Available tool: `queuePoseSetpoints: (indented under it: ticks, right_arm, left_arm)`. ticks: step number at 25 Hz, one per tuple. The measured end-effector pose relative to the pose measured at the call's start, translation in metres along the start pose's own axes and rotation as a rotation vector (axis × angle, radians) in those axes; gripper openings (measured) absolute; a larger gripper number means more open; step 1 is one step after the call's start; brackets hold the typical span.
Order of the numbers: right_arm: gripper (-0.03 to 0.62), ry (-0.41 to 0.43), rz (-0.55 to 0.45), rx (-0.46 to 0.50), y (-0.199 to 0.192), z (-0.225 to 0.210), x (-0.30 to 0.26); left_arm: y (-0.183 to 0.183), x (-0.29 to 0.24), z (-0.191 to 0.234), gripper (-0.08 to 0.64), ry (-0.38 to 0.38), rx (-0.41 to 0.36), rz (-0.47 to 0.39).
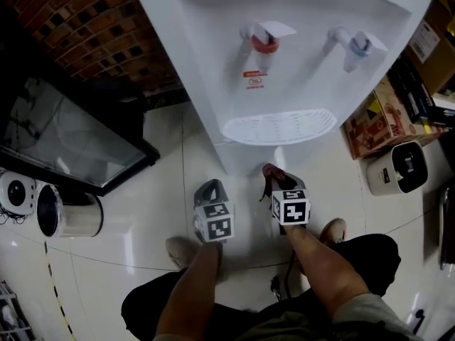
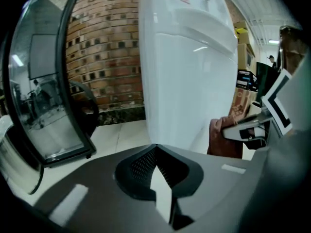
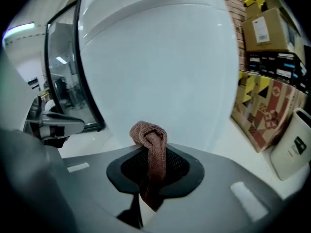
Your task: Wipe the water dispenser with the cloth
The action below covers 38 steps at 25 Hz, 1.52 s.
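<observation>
A glossy white tiled floor [image 1: 142, 212] carries everything here. A tall white plastic water dispenser [image 1: 298, 55] stands on it at the far middle. To the left stands a black-framed glass-fronted cabinet [image 1: 64, 144], with a white cylindrical canister [image 1: 71, 217] nearer and just beside it. On the right, printed cardboard boxes [image 1: 380, 116] sit close beside the dispenser, and a white boxy appliance with a black panel [image 1: 398, 168] sits just nearer. The person's pale shoes [image 1: 181, 251] rest nearest.
</observation>
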State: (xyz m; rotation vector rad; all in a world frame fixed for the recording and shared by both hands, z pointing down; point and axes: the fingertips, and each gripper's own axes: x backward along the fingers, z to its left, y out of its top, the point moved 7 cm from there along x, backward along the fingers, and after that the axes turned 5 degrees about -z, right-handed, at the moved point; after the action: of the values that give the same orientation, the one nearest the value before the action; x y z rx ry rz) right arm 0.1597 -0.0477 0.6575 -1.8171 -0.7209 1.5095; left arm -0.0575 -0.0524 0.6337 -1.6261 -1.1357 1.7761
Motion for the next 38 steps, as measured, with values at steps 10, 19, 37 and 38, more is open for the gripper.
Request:
queuePoseSetpoints:
  ticks: [10, 19, 37, 38]
  right_arm:
    - [0.072, 0.173, 0.080, 0.086, -0.018, 0.103, -0.060]
    - [0.072, 0.129, 0.084, 0.002, -0.025, 0.093, -0.080]
    - [0.071, -0.200, 0.049, -0.136, -0.015, -0.094, -0.030]
    - [0.071, -0.211, 0.046, -0.145, -0.013, -0.101, -0.028]
  left_arm:
    - [-0.015, -0.005, 0.040, 0.000, 0.065, 0.084, 0.001]
    - [-0.039, -0.015, 0.046, 0.000, 0.082, 0.058, 0.085]
    - [0.001, -0.055, -0.134, 0.000, -0.260, -0.080, 0.043]
    - [0.002, -0.056, -0.143, 0.000, -0.277, -0.087, 0.044]
